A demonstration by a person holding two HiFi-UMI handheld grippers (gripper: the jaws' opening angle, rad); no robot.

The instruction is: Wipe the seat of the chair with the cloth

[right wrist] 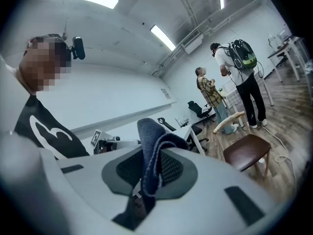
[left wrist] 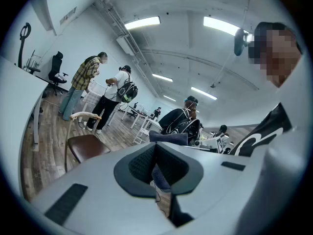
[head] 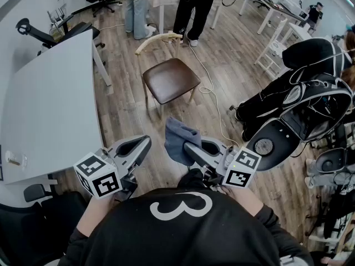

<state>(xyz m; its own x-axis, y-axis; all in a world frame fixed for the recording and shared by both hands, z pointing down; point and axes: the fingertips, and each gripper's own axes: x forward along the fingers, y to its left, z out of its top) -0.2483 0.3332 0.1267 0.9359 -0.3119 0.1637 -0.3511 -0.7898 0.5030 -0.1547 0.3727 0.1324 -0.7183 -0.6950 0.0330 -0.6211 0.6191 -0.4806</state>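
The chair (head: 169, 80) has a dark brown seat and a pale wooden backrest, and stands on the wood floor ahead of me. It also shows in the left gripper view (left wrist: 88, 147) and the right gripper view (right wrist: 247, 151). My right gripper (head: 187, 147) is shut on a blue-grey cloth (head: 178, 136), held well short of the chair. The cloth (right wrist: 149, 136) sticks up between that gripper's (right wrist: 149, 166) jaws. My left gripper (head: 143, 144) is level with it on the left, jaws together and empty (left wrist: 155, 156). The cloth (left wrist: 168, 137) shows beyond it.
A grey table (head: 50, 104) runs along the left. A white cable (head: 209, 77) lies on the floor right of the chair. Two people (head: 193, 4) stand behind it. Black bags and equipment (head: 310, 93) crowd the right, with a white chair (head: 273, 50) beyond.
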